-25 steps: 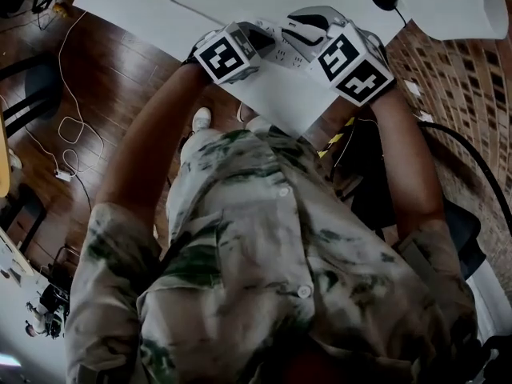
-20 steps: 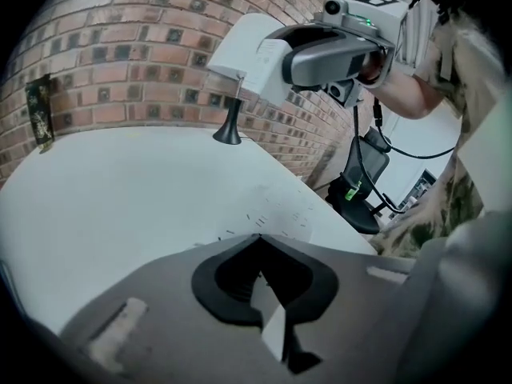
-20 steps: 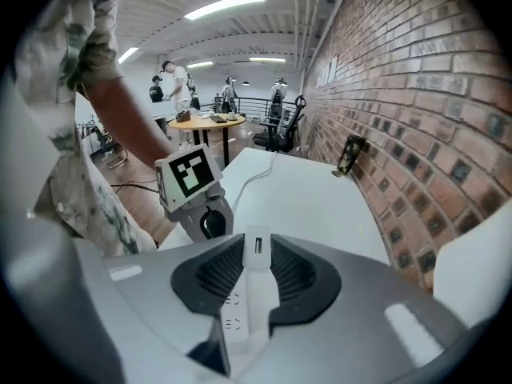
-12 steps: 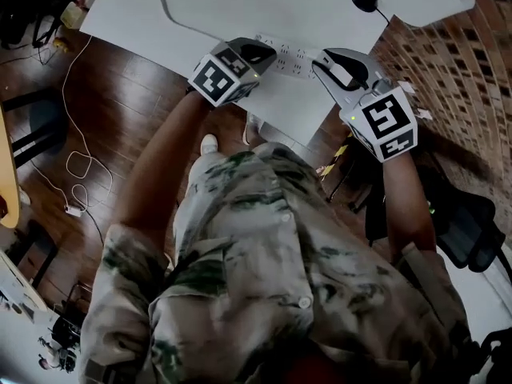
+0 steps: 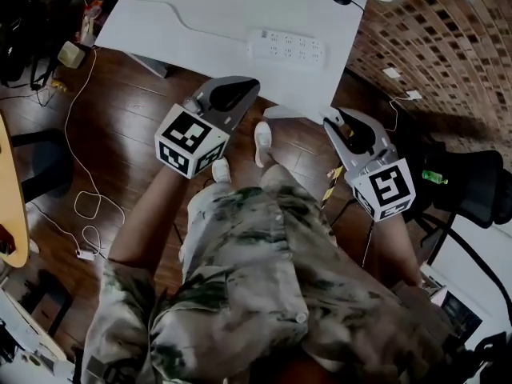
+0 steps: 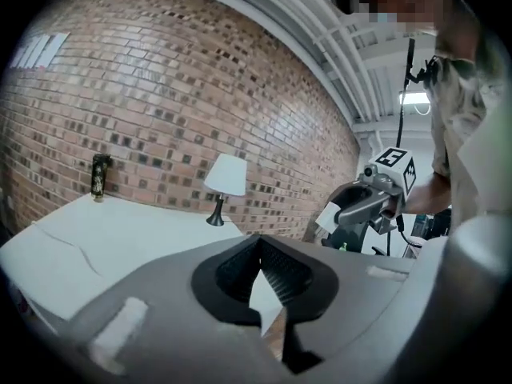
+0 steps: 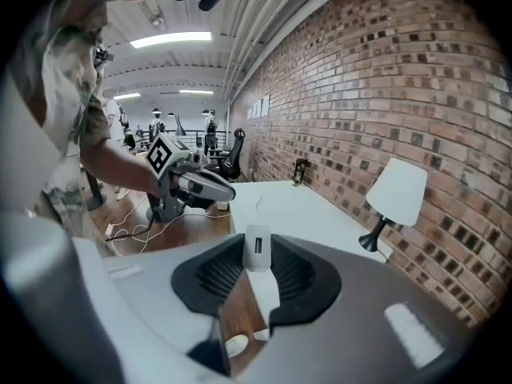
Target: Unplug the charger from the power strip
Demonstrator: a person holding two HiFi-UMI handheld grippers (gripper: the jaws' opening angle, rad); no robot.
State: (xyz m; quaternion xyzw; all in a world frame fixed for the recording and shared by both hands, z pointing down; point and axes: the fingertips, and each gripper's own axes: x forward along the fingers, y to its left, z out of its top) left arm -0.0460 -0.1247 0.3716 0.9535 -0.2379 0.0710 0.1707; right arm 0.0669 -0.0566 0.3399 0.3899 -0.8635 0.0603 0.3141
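Observation:
The white power strip (image 5: 286, 48) lies on the white table (image 5: 200, 14) with nothing plugged into the sockets I can see. My right gripper (image 5: 349, 131) hangs off the table's near edge, over the floor. In the right gripper view the right gripper (image 7: 258, 275) is shut on the small white charger (image 7: 258, 246), whose port end sticks out past the jaws. My left gripper (image 5: 230, 94) is also clear of the table, to the left. In its own view the left gripper (image 6: 260, 248) has its tips together and nothing between them. It also sees the charger (image 6: 329, 217).
A lamp (image 6: 224, 178) and a dark bottle (image 6: 99, 176) stand on the table by the brick wall. A thin cable (image 5: 172, 10) runs across the table's left part. Loose cables (image 5: 80, 206) lie on the wooden floor. A black office chair (image 5: 472, 190) is at the right.
Both grippers pulled back from the power strip toward the body and rose. The right one came away with the charger, and the strip stays on the table.

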